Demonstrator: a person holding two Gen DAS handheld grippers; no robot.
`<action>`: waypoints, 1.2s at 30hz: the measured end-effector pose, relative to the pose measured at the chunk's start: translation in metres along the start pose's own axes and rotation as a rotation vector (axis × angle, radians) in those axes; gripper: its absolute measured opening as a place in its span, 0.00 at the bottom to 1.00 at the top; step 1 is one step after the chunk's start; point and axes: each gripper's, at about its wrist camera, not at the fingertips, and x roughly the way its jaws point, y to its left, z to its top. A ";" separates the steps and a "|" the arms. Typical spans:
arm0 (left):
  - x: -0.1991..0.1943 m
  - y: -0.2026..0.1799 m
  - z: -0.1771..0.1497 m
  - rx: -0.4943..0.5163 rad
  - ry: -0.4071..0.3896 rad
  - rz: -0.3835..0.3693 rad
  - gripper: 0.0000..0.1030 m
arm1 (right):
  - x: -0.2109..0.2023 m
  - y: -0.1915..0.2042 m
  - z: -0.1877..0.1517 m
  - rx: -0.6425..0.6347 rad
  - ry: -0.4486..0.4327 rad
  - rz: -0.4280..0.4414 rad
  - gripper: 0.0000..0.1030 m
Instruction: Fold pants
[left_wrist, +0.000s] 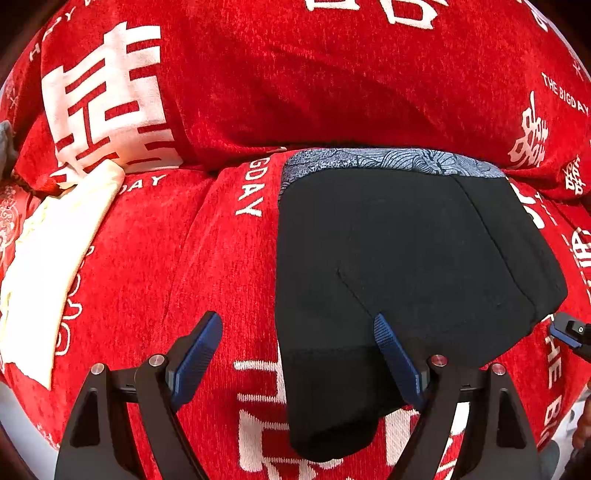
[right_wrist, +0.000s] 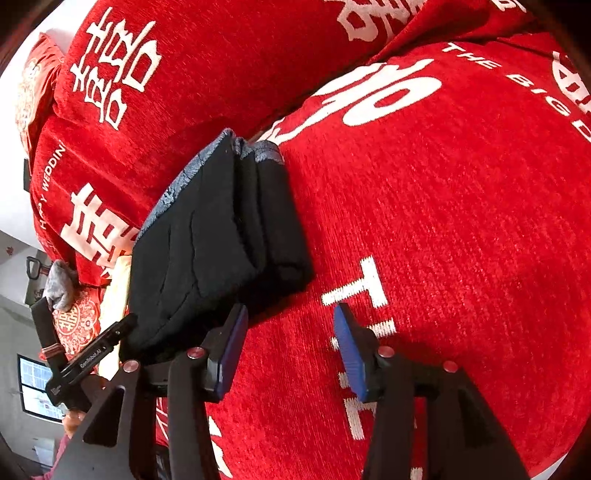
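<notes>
The black pants (left_wrist: 406, 266) lie folded into a compact bundle on the red sofa seat (left_wrist: 184, 258), with a blue-grey patterned lining along the far edge. They also show in the right wrist view (right_wrist: 207, 251) as stacked layers. My left gripper (left_wrist: 299, 354) is open and empty, hovering over the bundle's near left edge. My right gripper (right_wrist: 291, 347) is open and empty, just right of the bundle's near corner. The left gripper's body (right_wrist: 92, 354) shows at the left of the right wrist view.
A cream cloth (left_wrist: 51, 258) lies on the seat at the left. The red back cushions (left_wrist: 295, 81) with white characters rise right behind the pants. A red patterned pillow (right_wrist: 77, 325) and a grey item (right_wrist: 61, 284) sit at the far left.
</notes>
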 end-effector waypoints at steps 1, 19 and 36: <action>0.000 0.001 0.000 -0.003 0.002 -0.004 0.83 | 0.000 0.000 0.000 0.000 0.000 0.000 0.52; 0.003 0.010 0.004 -0.005 0.027 -0.018 1.00 | -0.008 0.010 0.015 -0.065 -0.019 0.032 0.71; 0.017 0.017 0.011 -0.026 0.083 -0.090 1.00 | 0.004 0.039 0.048 -0.173 0.014 0.081 0.86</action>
